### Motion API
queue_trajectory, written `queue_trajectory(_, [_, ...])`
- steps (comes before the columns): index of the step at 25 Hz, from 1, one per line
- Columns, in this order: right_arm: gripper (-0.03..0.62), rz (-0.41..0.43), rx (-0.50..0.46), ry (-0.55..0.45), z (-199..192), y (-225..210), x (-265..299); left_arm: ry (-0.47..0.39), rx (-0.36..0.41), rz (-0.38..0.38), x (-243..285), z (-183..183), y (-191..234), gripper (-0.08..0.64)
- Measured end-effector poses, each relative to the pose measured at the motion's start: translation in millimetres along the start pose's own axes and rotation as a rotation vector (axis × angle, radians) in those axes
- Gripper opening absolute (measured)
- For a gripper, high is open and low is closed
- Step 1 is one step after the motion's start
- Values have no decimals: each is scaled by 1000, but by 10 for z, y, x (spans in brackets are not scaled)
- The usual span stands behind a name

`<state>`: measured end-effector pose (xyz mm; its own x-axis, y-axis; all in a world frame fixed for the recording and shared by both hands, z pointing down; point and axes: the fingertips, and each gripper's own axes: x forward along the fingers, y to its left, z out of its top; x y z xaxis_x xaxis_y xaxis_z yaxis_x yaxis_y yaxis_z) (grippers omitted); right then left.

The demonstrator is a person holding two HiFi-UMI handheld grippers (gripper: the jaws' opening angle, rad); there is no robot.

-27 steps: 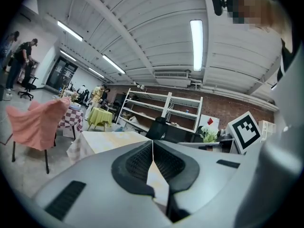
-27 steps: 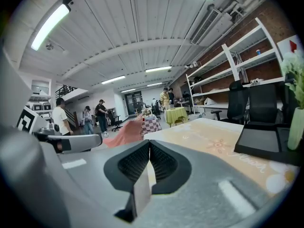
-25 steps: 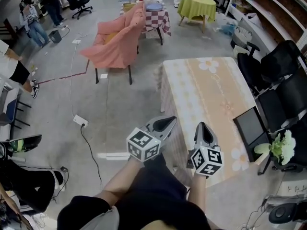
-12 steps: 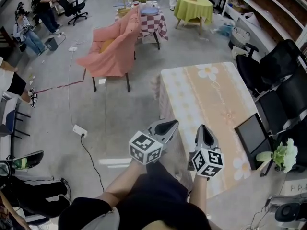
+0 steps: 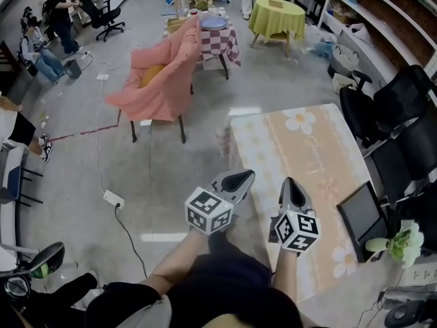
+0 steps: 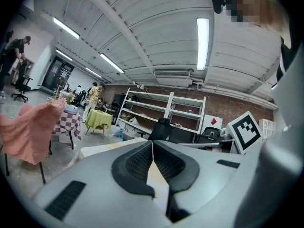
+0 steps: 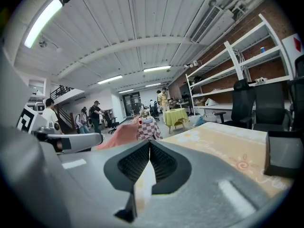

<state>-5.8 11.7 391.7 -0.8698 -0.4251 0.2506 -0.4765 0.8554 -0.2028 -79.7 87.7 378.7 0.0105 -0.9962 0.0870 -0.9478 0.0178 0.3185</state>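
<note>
The grey floor [image 5: 171, 176] takes up most of what I see, with an open stretch between the pink-draped chair [image 5: 160, 80] and the long table [image 5: 300, 162] in its flowered cloth. Black office chairs [image 5: 399, 101] crowd the table's right side. Farther off stand a green-clothed table [image 5: 276, 16] and a checked table [image 5: 217, 38]. A dark screen [image 5: 360, 219] stands at the table's near right edge, with white flowers [image 5: 403, 243] just beyond it. A white socket block [image 5: 113, 198] lies on the floor to my left. My left gripper [image 5: 235, 181] hangs by the table's left edge and my right gripper [image 5: 290, 190] above its near end. Both have their jaws pressed together on nothing.
</note>
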Motion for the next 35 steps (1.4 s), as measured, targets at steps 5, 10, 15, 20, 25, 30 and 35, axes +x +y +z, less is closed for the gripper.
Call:
queue_trajectory(5, [5,-23,6,-9,159,-127,339,4,0,-16,272,138,249,12])
queue_trajectory(10, [5,-80,21,-17,215,-318,582,21,-1,-51,530,186,422,12])
queue_trajectory(15, [5,-144,49,-13,191,-485,716,47,4,-91,749,222,544,12])
queue_trajectory(20, [5,-201,66,-13,148,-606,800,74,-6,-141,936,158,610,12])
queue_trajectory(25, [5,-253,76,-18,122,-717,863,95,-18,-175,1064,95,677,12])
queue_trajectory(30, [5,-292,87,-25,115,-781,836,110,-12,-203,1143,92,702,12])
queue_trajectory(35, [5,-308,77,-25,138,-769,794,115,-13,-236,1163,109,648,12])
